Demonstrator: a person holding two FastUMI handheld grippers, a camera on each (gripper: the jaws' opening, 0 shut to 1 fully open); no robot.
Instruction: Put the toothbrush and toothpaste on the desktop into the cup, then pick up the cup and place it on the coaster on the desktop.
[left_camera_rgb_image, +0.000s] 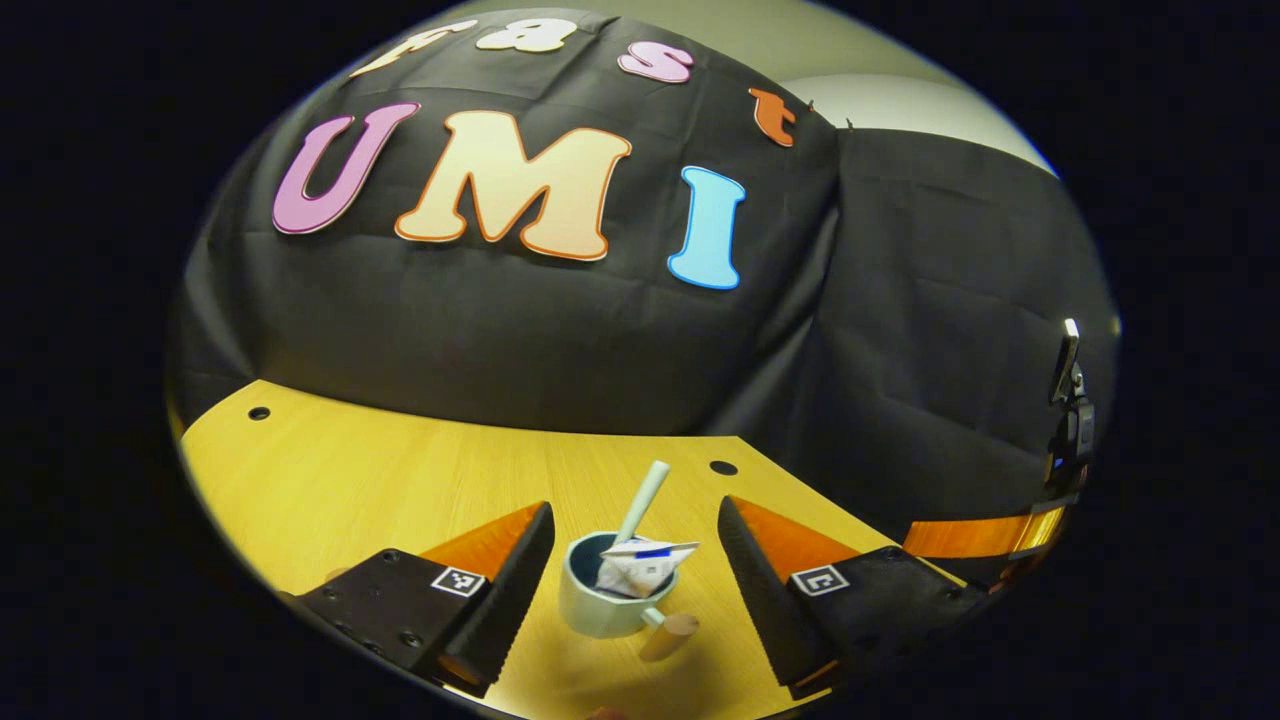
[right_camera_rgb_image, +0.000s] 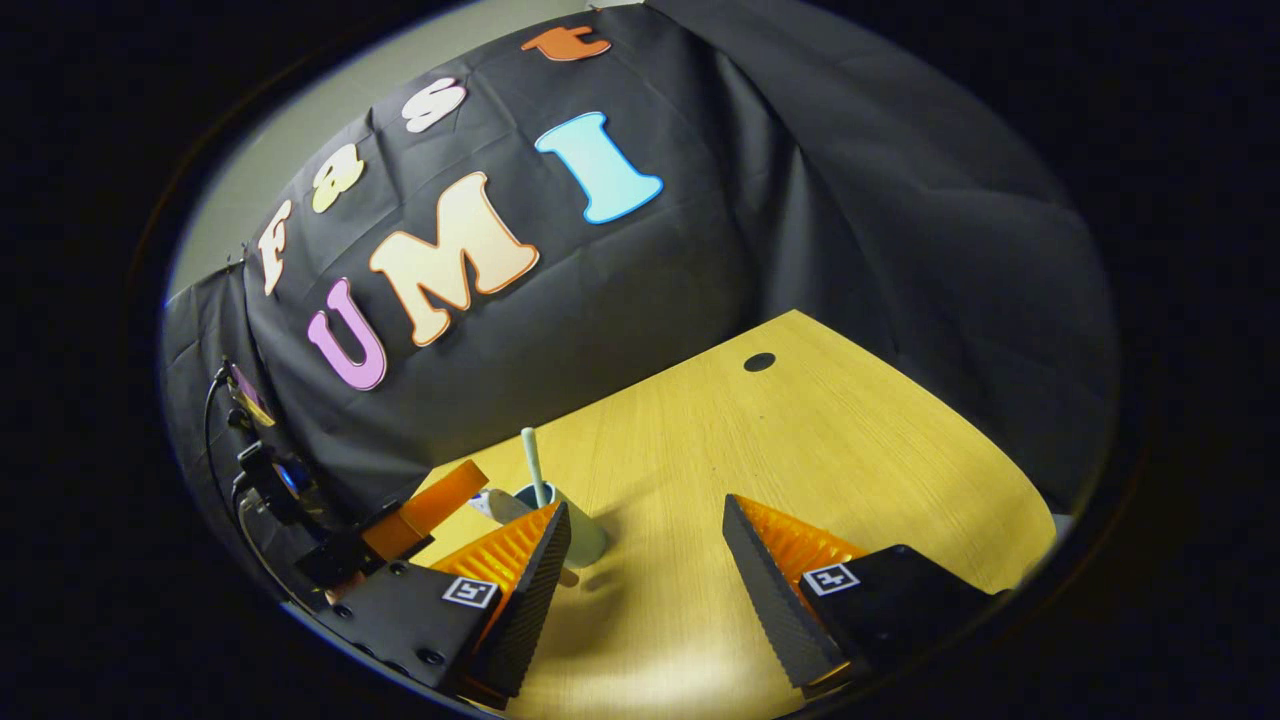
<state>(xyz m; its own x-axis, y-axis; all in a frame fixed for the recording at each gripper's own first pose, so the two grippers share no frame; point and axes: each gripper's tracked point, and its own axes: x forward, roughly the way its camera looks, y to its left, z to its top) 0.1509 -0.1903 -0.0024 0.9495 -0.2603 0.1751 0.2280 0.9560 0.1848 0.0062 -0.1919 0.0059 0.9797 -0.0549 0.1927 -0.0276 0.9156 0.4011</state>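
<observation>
Now left gripper (left_camera_rgb_image: 636, 575) wide around loaded cup (left_camera_rgb_image: 604, 600); right gripper (right_camera_rgb_image: 646, 560) wide, empty; a crooked squeeze could tip it.

Toothbrush (right_camera_rgb_image: 534, 466) upright in cup (right_camera_rgb_image: 584, 535); desktop (right_camera_rgb_image: 800, 440).

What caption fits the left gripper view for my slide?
Open left gripper straddles the cup on the wooden desktop, toothbrush and toothpaste already inside.

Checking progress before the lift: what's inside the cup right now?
The cup holds the toothbrush, its handle sticking up, and the crumpled toothpaste tube. Their lower ends and the cup's bottom are covered.
</observation>
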